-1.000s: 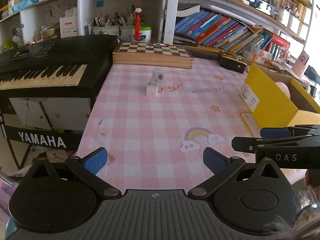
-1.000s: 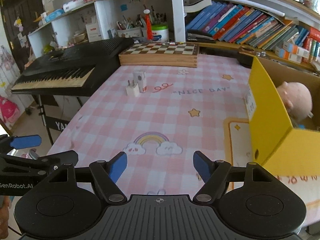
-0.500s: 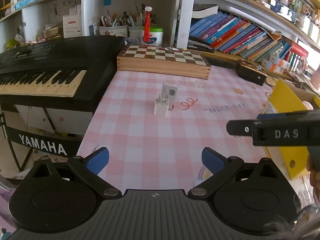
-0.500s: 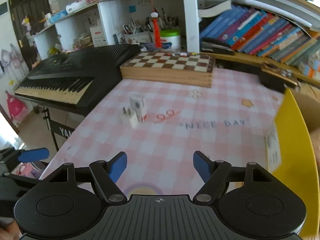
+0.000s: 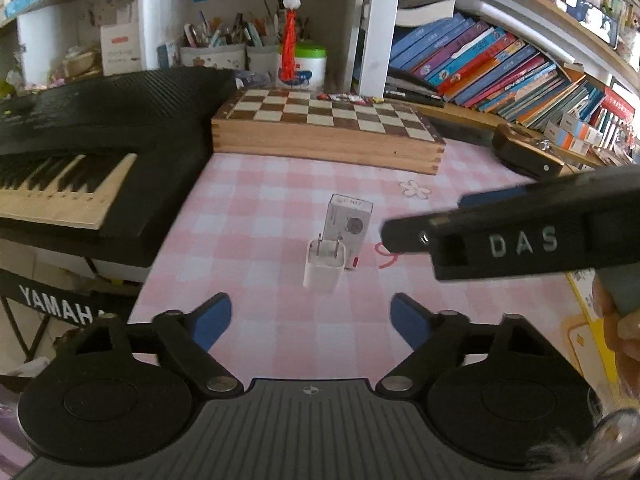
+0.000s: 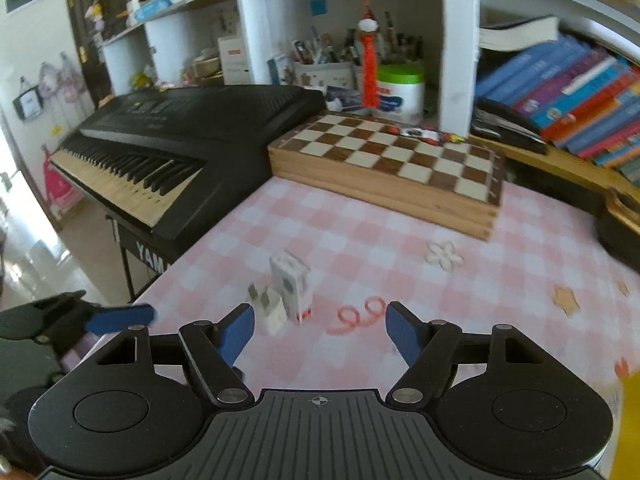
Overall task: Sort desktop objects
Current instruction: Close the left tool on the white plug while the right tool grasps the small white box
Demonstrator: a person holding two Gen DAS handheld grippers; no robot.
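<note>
Left wrist view: the left gripper (image 5: 310, 316), jaws closing with nothing between them, lines up on the charger (image 5: 324, 266) just ahead, small box (image 5: 349, 222) behind.

Right wrist view: the right gripper (image 6: 318, 330), also closing empty, needs to reach the box (image 6: 291, 286) ahead-left.

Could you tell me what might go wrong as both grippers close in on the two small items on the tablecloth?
The white charger touches the small box, so gripping one may topple the other. Both sets of jaws are closing with nothing between them, and the right gripper crosses in front of the left gripper, so they may collide.
</note>
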